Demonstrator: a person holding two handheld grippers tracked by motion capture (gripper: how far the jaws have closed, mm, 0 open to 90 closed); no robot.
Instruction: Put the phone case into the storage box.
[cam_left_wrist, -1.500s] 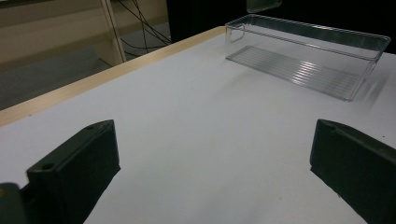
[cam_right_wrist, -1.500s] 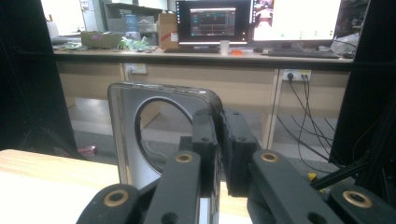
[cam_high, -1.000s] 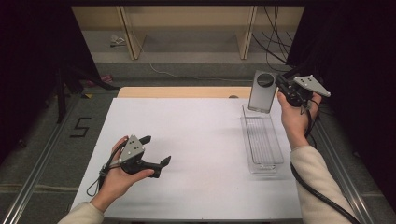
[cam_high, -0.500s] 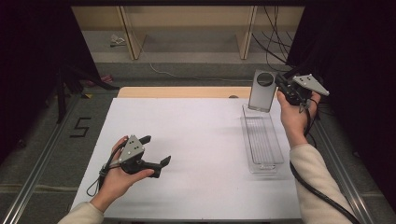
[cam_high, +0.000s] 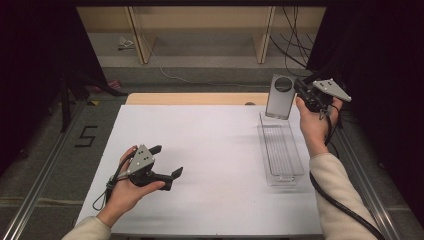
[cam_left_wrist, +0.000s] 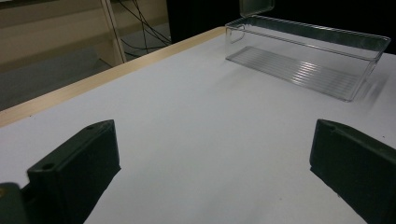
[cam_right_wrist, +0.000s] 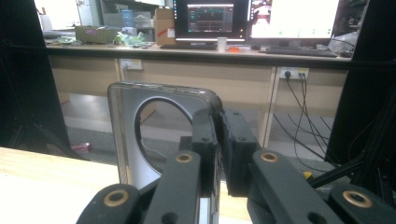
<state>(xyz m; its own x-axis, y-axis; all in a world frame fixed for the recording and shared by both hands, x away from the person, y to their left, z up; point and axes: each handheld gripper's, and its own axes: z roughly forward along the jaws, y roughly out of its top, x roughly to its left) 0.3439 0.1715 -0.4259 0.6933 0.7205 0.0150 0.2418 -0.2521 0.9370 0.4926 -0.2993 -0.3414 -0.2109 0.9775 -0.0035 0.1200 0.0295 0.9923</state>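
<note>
Right gripper (cam_high: 301, 95) clenched on edge of grey flat slab with round hole (cam_high: 279, 96), upright over far end of clear plastic tray (cam_high: 283, 150) near table's right edge; thin-edge grip may slip, slab could topple. Left gripper (cam_high: 166, 161) released, empty, near-left

My table (cam_high: 210, 150) has a plain white top with a strip of light wood (cam_high: 195, 98) along its far edge. Lying directly on the white top, over toward my right side, is a long clear plastic tray (cam_high: 281, 150), set lengthwise from the far edge back toward me; from my left tongs' camera the same tray (cam_left_wrist: 308, 56) sits on the white surface with its ribbed bottom showing through the clear walls. My left hand (cam_high: 125, 192) rests on the near left part of the top, well apart from that tray.
</note>
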